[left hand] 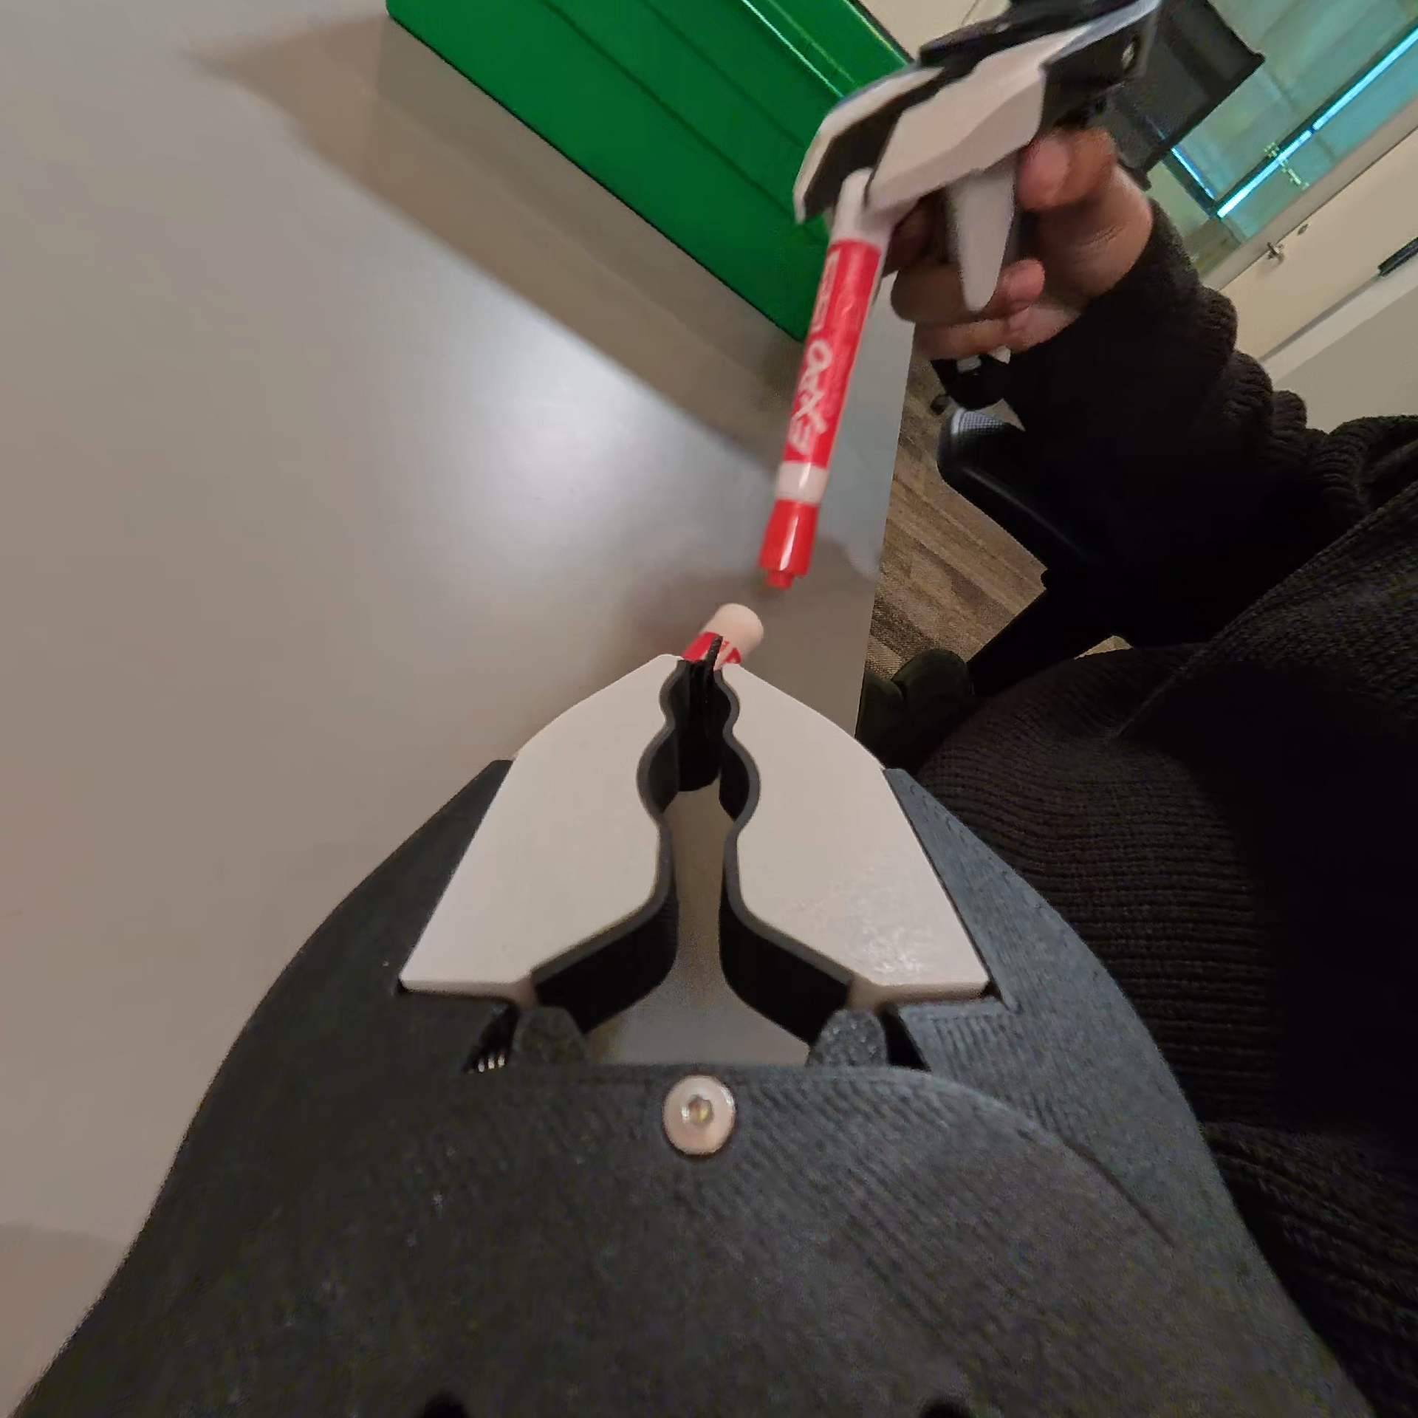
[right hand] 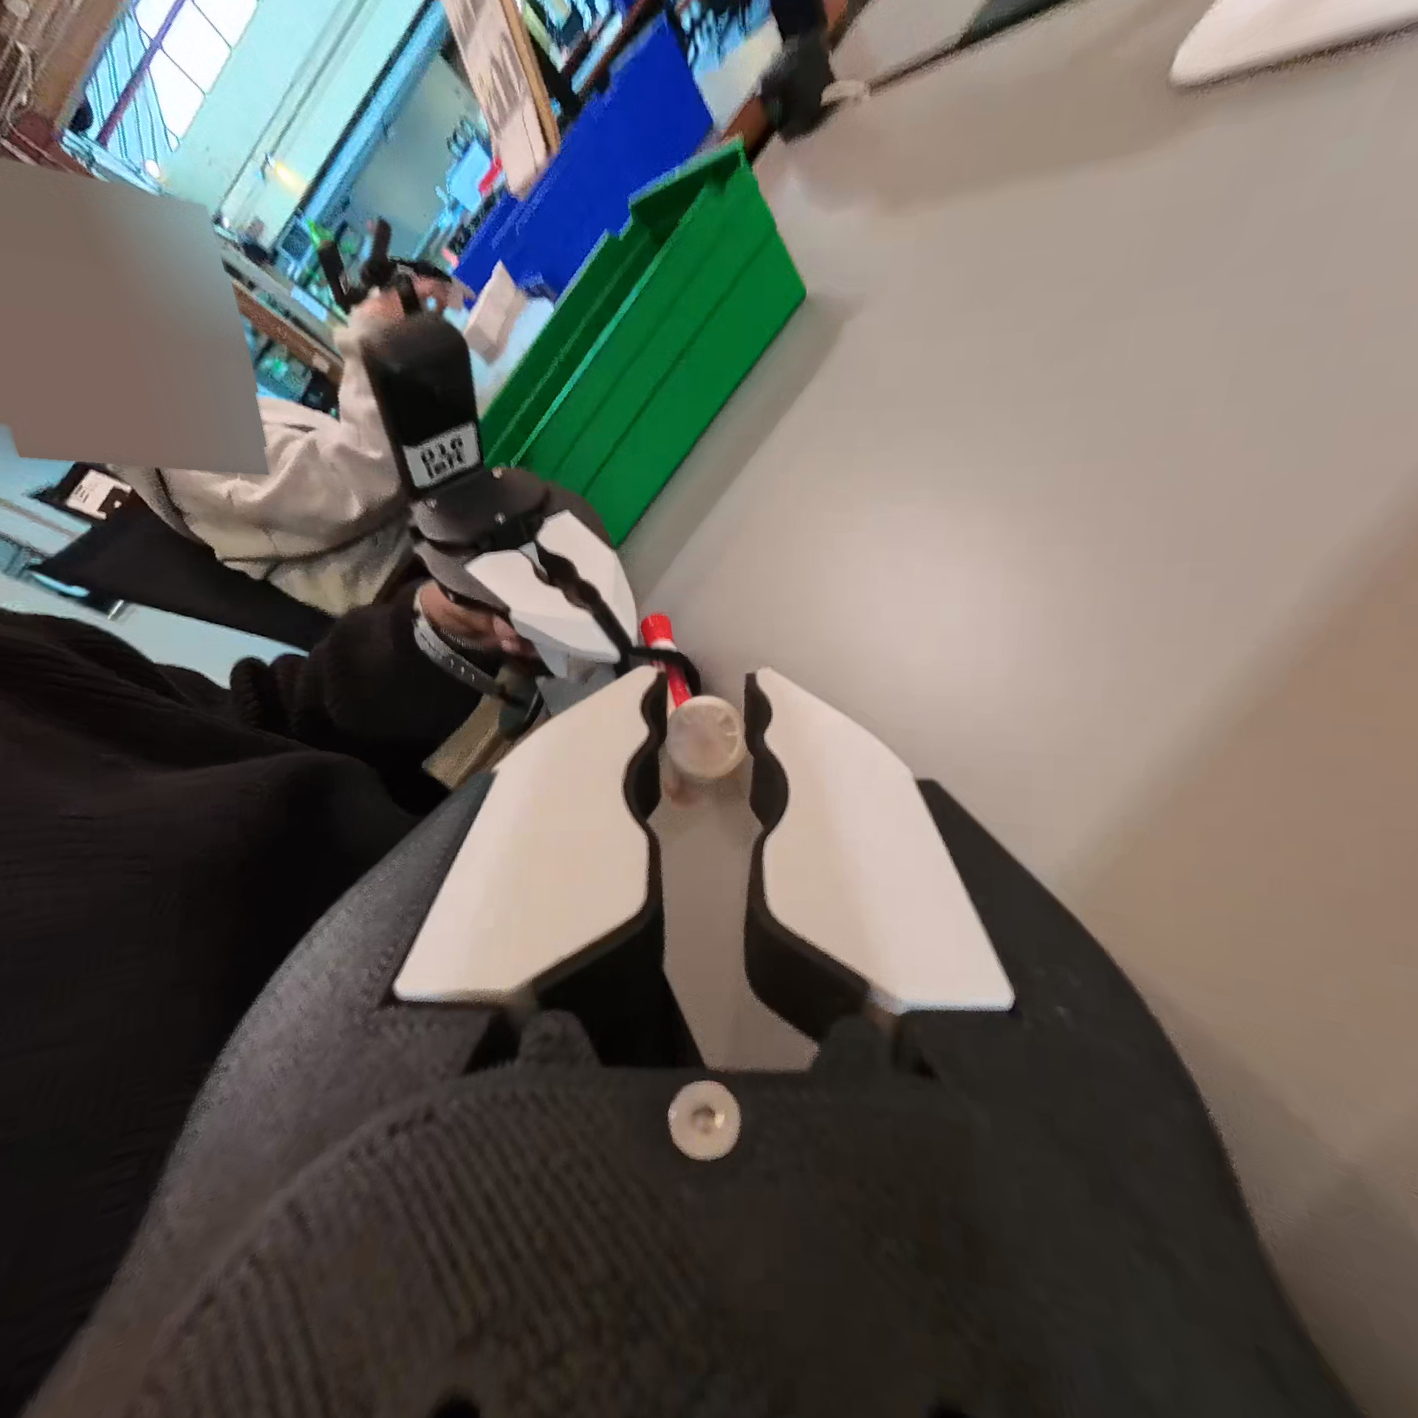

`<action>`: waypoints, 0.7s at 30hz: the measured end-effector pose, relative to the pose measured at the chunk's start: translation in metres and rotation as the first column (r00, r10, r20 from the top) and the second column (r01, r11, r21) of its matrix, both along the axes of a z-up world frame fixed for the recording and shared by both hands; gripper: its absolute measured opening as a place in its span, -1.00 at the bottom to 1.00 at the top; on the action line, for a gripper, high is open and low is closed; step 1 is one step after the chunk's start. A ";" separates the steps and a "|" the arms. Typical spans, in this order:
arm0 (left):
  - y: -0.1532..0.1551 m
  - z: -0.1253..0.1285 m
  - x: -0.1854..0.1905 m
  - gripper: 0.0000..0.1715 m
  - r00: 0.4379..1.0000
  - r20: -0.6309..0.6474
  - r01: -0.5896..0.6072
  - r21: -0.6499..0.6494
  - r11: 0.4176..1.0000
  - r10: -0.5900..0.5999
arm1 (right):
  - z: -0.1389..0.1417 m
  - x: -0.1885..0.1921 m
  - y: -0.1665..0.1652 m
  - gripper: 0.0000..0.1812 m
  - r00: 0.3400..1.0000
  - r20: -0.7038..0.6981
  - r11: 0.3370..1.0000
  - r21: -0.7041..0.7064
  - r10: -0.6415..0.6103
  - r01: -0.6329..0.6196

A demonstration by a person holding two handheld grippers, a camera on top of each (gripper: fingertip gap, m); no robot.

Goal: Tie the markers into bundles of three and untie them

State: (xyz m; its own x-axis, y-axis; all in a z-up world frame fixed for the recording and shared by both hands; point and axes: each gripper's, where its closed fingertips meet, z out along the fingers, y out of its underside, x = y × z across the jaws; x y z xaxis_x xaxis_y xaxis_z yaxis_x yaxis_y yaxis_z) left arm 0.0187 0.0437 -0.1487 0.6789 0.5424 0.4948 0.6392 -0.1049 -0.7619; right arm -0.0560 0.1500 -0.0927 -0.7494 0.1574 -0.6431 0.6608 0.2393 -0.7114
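Note:
My right gripper point(left hand: 840, 192) is shut on the white back end of a red marker point(left hand: 832, 345) and holds it in the air, slanting down. The marker's red tip end is bare and points at my left gripper point(left hand: 702, 669). My left gripper is shut on a short red piece with a pale rounded end point(left hand: 733, 629), which looks like the marker's cap. A small gap lies between the tip and this piece. In the right wrist view the marker's round white end point(right hand: 704, 740) sits between my right gripper's fingers point(right hand: 702, 679), and my left gripper point(right hand: 648, 656) holds the red piece point(right hand: 656, 629) just beyond.
Both grippers are over the near edge of a pale grey table point(left hand: 307, 460). A green bin point(left hand: 690, 153) stands on it behind the grippers and also shows in the right wrist view point(right hand: 675, 345). Blue bins point(right hand: 614, 153) and a person in a pale jacket point(right hand: 307, 499) are farther off. A dark office chair point(left hand: 997, 476) is beside the table. The tips of one gripper are about 15 cm away from the tips of the other.

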 end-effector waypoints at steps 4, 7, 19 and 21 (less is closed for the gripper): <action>-0.001 0.000 -0.001 -0.94 1.000 0.004 -0.007 0.002 1.000 0.007 | 0.040 -0.022 0.018 -0.79 0.982 -0.108 0.984 -0.107 -0.154 0.142; -0.001 0.000 -0.001 -0.94 1.000 0.007 -0.008 0.003 1.000 0.008 | 0.076 -0.049 0.050 -1.00 0.913 -0.208 0.929 -0.202 -0.351 0.311; 0.004 -0.001 -0.003 -0.94 1.000 0.010 -0.005 -0.005 1.000 0.005 | 0.061 -0.079 0.121 -0.72 0.786 -0.369 0.840 0.023 -0.496 0.541; 0.007 -0.001 -0.003 -0.94 1.000 0.009 0.003 -0.010 1.000 -0.003 | 0.021 -0.059 0.092 -0.51 0.827 -0.468 0.836 0.279 -0.311 0.472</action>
State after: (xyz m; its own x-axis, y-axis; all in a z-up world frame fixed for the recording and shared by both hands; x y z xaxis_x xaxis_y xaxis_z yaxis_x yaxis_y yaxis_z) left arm 0.0160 0.0503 -0.1502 0.6760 0.5457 0.4951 0.6455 -0.1147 -0.7551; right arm -0.1151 0.2424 -0.0715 -0.7415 0.6553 -0.1442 0.4428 0.3165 -0.8389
